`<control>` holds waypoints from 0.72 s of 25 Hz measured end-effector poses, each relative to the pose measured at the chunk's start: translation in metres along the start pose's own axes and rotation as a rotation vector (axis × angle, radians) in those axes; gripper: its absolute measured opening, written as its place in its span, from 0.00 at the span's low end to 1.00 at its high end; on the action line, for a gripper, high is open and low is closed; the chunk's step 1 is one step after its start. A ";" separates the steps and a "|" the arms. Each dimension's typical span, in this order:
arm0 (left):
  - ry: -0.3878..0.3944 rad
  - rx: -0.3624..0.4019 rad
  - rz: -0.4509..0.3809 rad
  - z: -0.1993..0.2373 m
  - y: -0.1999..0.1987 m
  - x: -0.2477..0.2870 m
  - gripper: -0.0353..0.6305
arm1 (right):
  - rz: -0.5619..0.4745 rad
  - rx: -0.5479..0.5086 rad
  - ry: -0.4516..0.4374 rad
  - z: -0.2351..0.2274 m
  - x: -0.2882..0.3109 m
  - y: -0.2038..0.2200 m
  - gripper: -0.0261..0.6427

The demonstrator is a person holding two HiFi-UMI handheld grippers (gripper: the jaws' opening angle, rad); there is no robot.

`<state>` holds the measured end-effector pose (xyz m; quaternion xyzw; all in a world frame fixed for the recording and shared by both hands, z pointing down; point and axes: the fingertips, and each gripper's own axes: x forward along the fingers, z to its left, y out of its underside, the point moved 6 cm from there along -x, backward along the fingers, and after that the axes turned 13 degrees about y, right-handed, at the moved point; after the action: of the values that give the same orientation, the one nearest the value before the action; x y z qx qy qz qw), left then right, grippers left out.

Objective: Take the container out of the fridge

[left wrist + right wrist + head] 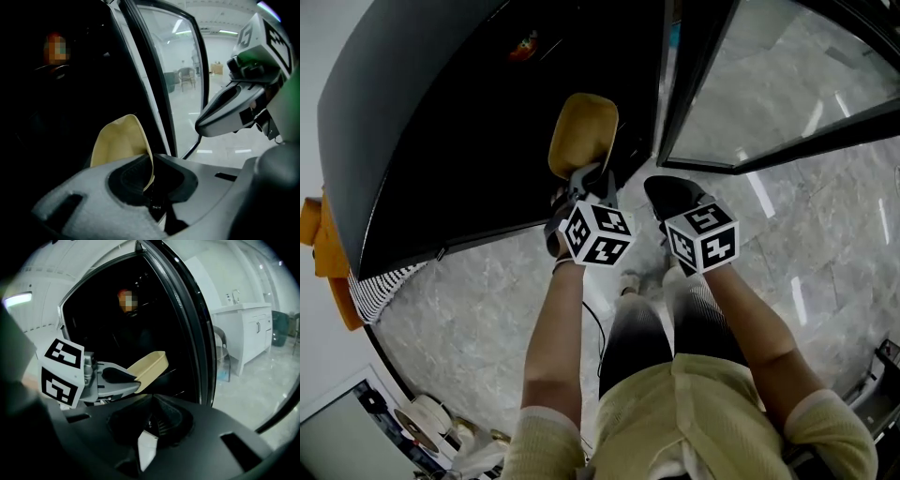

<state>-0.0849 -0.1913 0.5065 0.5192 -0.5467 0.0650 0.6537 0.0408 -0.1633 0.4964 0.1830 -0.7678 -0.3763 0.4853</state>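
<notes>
- Our left gripper [151, 177] has its jaws narrowed onto the wall of the tan container [119, 143], pinching it at the rim.
- We see the container tilted at the mouth of the dark fridge [478, 122], beside its open glass door [769, 84].
- Our right gripper [151, 423] is just beside, jaws together and empty.

Head view looks steeply down; both gripper views (close in) face the shared dark fridge [469, 122] interior.

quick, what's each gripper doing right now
Left gripper: closed on the rim of the pale yellow plastic container.
Right gripper: closed, empty.
</notes>
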 end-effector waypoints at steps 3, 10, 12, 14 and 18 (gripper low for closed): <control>0.030 0.028 -0.013 -0.014 -0.004 -0.011 0.12 | -0.011 0.015 0.021 0.003 -0.013 -0.001 0.08; 0.086 0.036 -0.079 -0.034 -0.012 -0.042 0.11 | -0.061 0.029 0.072 0.008 -0.038 -0.012 0.08; 0.090 0.039 -0.091 -0.040 -0.012 -0.051 0.11 | -0.072 0.037 0.083 0.011 -0.046 -0.015 0.08; 0.099 0.031 -0.104 -0.044 -0.011 -0.060 0.11 | -0.083 0.045 0.091 0.014 -0.054 -0.017 0.08; 0.113 0.057 -0.122 -0.049 -0.015 -0.076 0.11 | -0.114 0.041 0.103 0.018 -0.069 -0.025 0.08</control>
<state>-0.0730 -0.1251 0.4447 0.5654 -0.4741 0.0699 0.6713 0.0549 -0.1278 0.4314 0.2556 -0.7375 -0.3777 0.4982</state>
